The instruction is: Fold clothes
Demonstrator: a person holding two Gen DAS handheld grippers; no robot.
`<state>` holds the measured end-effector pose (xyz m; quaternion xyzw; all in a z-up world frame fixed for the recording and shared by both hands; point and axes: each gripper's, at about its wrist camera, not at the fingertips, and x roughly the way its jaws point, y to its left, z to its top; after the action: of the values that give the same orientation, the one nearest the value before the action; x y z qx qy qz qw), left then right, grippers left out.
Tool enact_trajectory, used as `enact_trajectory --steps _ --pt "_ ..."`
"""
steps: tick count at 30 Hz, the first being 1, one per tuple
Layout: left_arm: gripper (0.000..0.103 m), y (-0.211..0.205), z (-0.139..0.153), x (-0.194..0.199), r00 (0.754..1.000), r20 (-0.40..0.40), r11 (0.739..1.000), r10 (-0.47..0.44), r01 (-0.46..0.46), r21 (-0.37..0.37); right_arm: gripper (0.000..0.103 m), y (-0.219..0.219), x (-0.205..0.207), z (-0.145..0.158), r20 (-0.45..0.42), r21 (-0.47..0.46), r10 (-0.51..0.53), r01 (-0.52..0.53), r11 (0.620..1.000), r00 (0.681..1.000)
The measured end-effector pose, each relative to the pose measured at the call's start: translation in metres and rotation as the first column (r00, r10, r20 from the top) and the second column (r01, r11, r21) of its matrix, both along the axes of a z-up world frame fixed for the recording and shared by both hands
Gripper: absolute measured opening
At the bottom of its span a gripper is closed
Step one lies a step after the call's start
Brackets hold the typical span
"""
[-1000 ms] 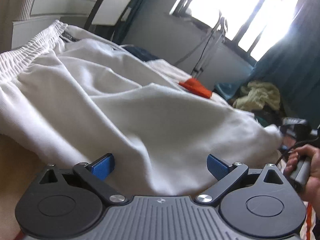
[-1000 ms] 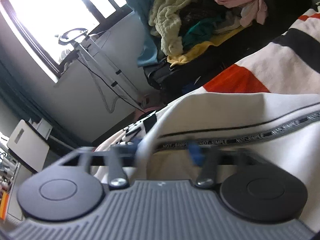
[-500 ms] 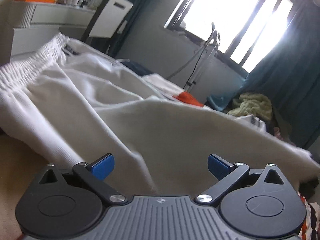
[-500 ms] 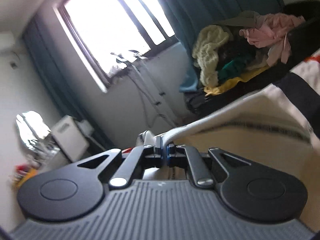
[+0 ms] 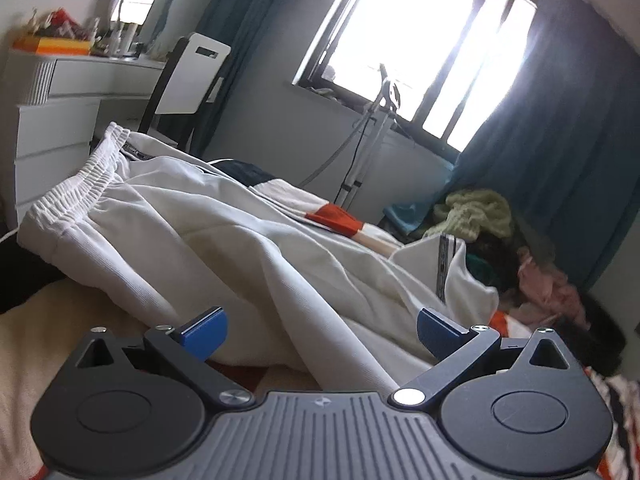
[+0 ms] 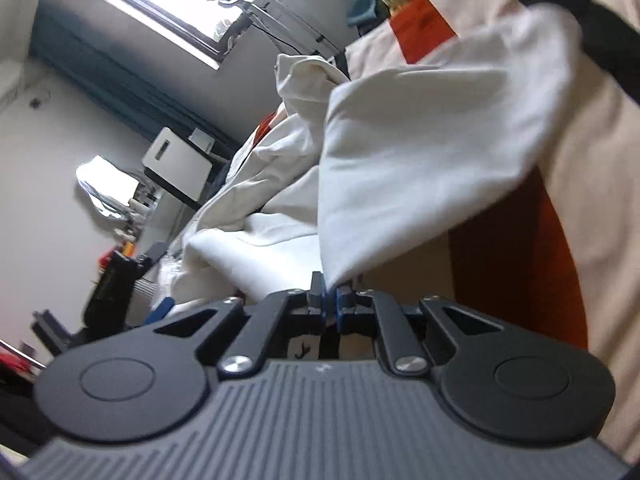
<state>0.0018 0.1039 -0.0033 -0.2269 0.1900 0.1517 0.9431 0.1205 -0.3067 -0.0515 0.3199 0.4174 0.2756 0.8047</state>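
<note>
White trousers (image 5: 224, 240) with an elastic waistband lie rumpled on the bed, waistband at the far left. My left gripper (image 5: 320, 330) is open, its blue pads either side of a ridge of the fabric, holding nothing. My right gripper (image 6: 330, 300) is shut on a corner of the white trousers (image 6: 420, 160); the leg end hangs lifted from the jaws above the bed. The left gripper (image 6: 160, 308) shows small at the left in the right wrist view.
The bed has a cream, orange and black striped cover (image 6: 592, 216). A pile of clothes (image 5: 480, 216) lies by the blue curtain. A white dresser (image 5: 56, 120) and chair (image 5: 188, 76) stand at the left. A stand (image 5: 372, 136) is under the window.
My right gripper closed on the trouser leg end and lifted it, swinging toward the waistband side. The fabric in front of my left gripper shifted and lies flatter; the left gripper stays open.
</note>
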Motion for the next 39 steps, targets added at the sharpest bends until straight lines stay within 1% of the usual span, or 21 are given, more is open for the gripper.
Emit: enact_trajectory --steps 3,4,5,7,13,16,17,20,22,23,24,25,26,27,30,33,35,36,37,38,39 --pt "0.102 -0.005 -0.005 0.005 0.999 -0.032 1.000 -0.009 0.009 0.000 0.016 -0.018 0.013 -0.002 -0.024 0.015 -0.075 0.075 0.997 0.997" --pt "0.102 -0.006 -0.007 0.006 0.999 -0.043 1.000 -0.012 0.012 -0.001 0.029 -0.023 0.018 -0.003 -0.032 0.019 -0.100 0.101 0.995 0.994" --pt "0.102 -0.007 -0.009 0.008 0.998 -0.053 1.000 -0.015 0.015 -0.001 0.049 -0.029 0.022 -0.004 -0.040 0.024 -0.125 0.126 0.992 0.991" --pt "0.102 -0.005 -0.013 0.012 0.998 -0.066 1.000 -0.017 0.016 -0.014 0.071 -0.041 0.031 -0.005 -0.057 0.031 -0.174 0.176 0.984 0.983" --pt "0.102 0.001 -0.026 0.026 0.994 -0.105 0.998 -0.023 0.018 -0.053 0.070 -0.076 0.058 -0.010 -0.107 0.046 -0.316 0.322 0.946 0.943" --pt "0.102 0.006 -0.031 0.033 0.993 -0.120 0.997 -0.023 0.014 -0.074 0.067 -0.086 0.094 -0.029 -0.101 -0.043 -0.369 0.366 0.930 0.924" --pt "0.102 0.008 -0.033 0.035 0.992 -0.121 0.997 -0.022 0.012 -0.082 0.061 -0.089 0.106 -0.035 -0.098 -0.073 -0.386 0.380 0.922 0.917" --pt "0.102 0.011 -0.039 0.040 0.992 -0.123 0.996 -0.010 -0.001 -0.085 0.053 -0.100 0.142 -0.054 -0.085 -0.161 -0.436 0.420 0.893 0.896" --pt "0.102 0.013 -0.042 0.043 0.992 -0.128 0.996 0.001 -0.012 -0.087 0.038 -0.104 0.160 -0.064 -0.062 -0.185 -0.453 0.435 0.881 0.890" --pt "0.102 0.015 -0.043 0.045 0.991 -0.134 0.996 0.005 -0.017 -0.092 0.027 -0.103 0.165 -0.066 -0.045 -0.187 -0.443 0.428 0.884 0.895" --pt "0.102 0.017 -0.045 0.047 0.990 -0.138 0.995 0.008 -0.022 -0.101 0.020 -0.101 0.169 -0.067 -0.025 -0.195 -0.434 0.421 0.886 0.901" --pt "0.102 0.018 -0.046 0.048 0.990 -0.138 0.994 0.010 -0.025 -0.109 0.010 -0.097 0.170 -0.063 0.018 -0.240 -0.428 0.419 0.876 0.904" --pt "0.102 0.019 -0.047 0.049 0.990 -0.139 0.993 0.012 -0.028 -0.115 0.007 -0.093 0.171 -0.059 0.061 -0.279 -0.421 0.420 0.864 0.905" --pt "0.102 0.020 -0.048 0.049 0.990 -0.139 0.993 0.017 -0.034 -0.117 0.006 -0.094 0.169 -0.053 0.102 -0.282 -0.427 0.438 0.854 0.898" --pt "0.102 0.021 -0.047 0.048 0.991 -0.135 0.991 0.020 -0.037 -0.128 0.006 -0.117 0.153 -0.027 0.213 -0.197 -0.517 0.555 0.808 0.829" --pt "0.102 0.020 -0.046 0.046 0.992 -0.122 0.992 0.016 -0.031 -0.121 0.006 -0.140 0.137 -0.002 0.312 -0.102 -0.602 0.656 0.748 0.735" --pt "0.101 0.018 -0.046 0.047 0.992 -0.127 0.992 0.015 -0.031 -0.121 0.006 -0.161 0.119 0.007 0.376 -0.065 -0.666 0.735 0.675 0.644" --pt "0.101 0.017 -0.046 0.047 0.991 -0.130 0.992 0.015 -0.031 -0.121 0.006 -0.173 0.110 0.005 0.396 -0.073 -0.701 0.781 0.620 0.593" --pt "0.101 0.018 -0.047 0.047 0.991 -0.132 0.990 0.011 -0.029 -0.135 0.006 -0.185 0.106 0.000 0.402 -0.109 -0.716 0.806 0.582 0.571" --pt "0.100 0.019 -0.048 0.048 0.991 -0.134 0.988 0.007 -0.027 -0.151 0.006 -0.193 0.107 -0.008 0.383 -0.145 -0.725 0.812 0.565 0.573" --pt "0.100 0.020 -0.048 0.048 0.991 -0.136 0.986 0.003 -0.026 -0.167 0.006 -0.202 0.108 -0.019 0.330 -0.166 -0.738 0.805 0.569 0.589"
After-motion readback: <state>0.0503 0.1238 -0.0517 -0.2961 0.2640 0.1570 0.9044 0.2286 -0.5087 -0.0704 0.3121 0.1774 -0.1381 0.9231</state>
